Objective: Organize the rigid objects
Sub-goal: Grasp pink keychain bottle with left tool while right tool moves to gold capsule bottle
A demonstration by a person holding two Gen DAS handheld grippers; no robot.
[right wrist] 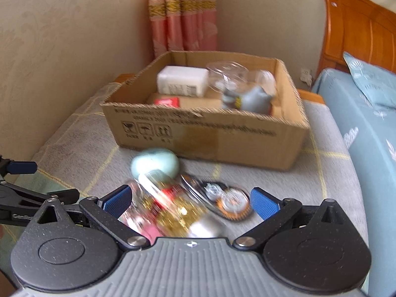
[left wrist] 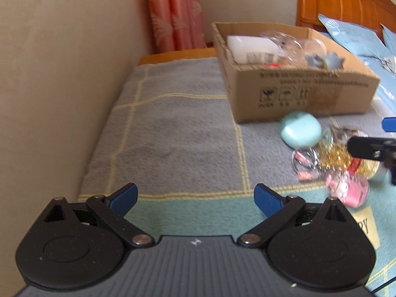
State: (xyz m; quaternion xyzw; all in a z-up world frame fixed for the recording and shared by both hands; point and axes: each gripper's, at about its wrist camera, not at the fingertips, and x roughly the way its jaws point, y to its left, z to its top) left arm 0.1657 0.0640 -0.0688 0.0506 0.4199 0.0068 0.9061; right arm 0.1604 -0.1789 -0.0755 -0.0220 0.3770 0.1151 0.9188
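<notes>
Both jaws gape, holding nothing: the left gripper (left wrist: 195, 199) over bare blanket (left wrist: 173, 128), the right gripper (right wrist: 190, 203) above the trinket pile (right wrist: 178, 205) beside the cardboard box (right wrist: 222, 136), probably to straddle 1 piece.

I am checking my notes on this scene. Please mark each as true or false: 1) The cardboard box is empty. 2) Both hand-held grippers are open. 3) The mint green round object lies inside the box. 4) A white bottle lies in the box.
1) False: the cardboard box already holds several items.
2) True: the left hand-held gripper and the right hand-held gripper hold nothing.
3) False: the mint green round object lies on the blanket before the box.
4) True: white bottle.
</notes>
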